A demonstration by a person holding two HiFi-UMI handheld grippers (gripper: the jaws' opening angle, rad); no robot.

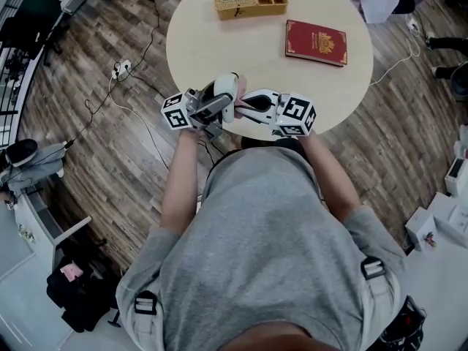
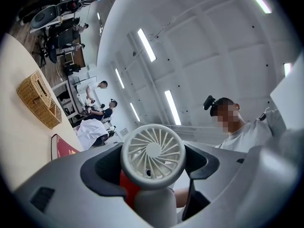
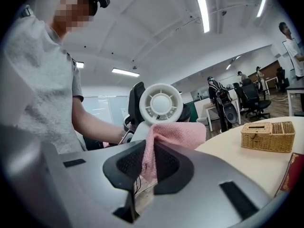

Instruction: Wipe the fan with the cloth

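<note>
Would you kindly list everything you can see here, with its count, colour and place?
fan: 1, white, in the left gripper, over the table's near edge
cloth: 1, pink, in the right gripper, next to the fan
basket: 1, tan wicker, table's far side
book: 1, red, on the table, right of the basket
table: 1, cream, round
power strip: 1, white, floor left of the table
left gripper: 1, grey, shut on the fan
right gripper: 1, grey, shut on the cloth

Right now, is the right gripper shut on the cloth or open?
Shut: the right gripper pinches the pink cloth between its jaws, the free end bunched before the fan.
</note>
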